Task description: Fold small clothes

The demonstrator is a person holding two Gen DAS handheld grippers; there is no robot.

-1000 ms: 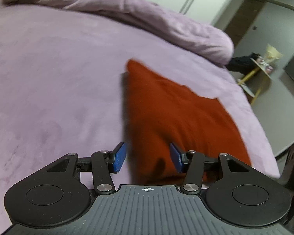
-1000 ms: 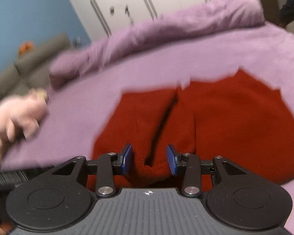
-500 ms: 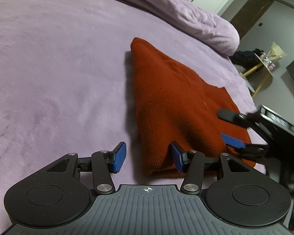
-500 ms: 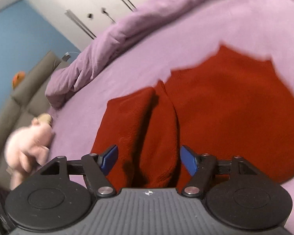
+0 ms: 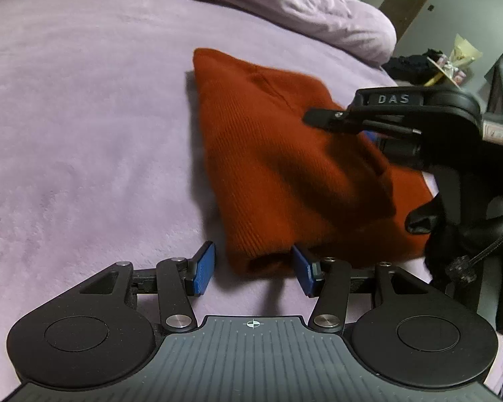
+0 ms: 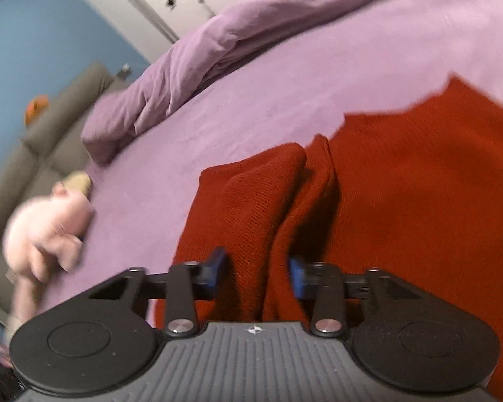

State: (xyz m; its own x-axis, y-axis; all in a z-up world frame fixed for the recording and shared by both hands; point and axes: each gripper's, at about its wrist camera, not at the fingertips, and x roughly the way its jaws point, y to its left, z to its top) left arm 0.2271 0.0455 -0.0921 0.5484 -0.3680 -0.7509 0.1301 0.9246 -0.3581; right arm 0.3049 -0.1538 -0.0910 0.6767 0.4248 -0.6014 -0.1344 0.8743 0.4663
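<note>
- Since half a second before, the right hand-held gripper had swung in over the red garment in the left wrist view, and in its own view its fingers had drawn closer together around a raised ridge of the cloth.
- Left of the left hand-held gripper, the purple bed lay smooth, with a rumpled purple duvet bunched along its far edge.
- That left hand-held gripper hung with its blue pads spread apart; the folded near corner of the red garment sat between them, close against the right pad, while the left pad stood apart from the cloth.
- Ahead and to the right of it, the red garment lay folded on the bed, running away toward the duvet.
- In the right wrist view, a pink plush toy lay far to the left of the right hand-held gripper, blurred, at the bed's edge.
- Between this gripper's blue fingers rose a fold of the red garment; the pads sat at either side of it, but blur hid whether they pinched it, so I cannot tell.
- Right of that fold, the garment spread flat across the bed.
</note>
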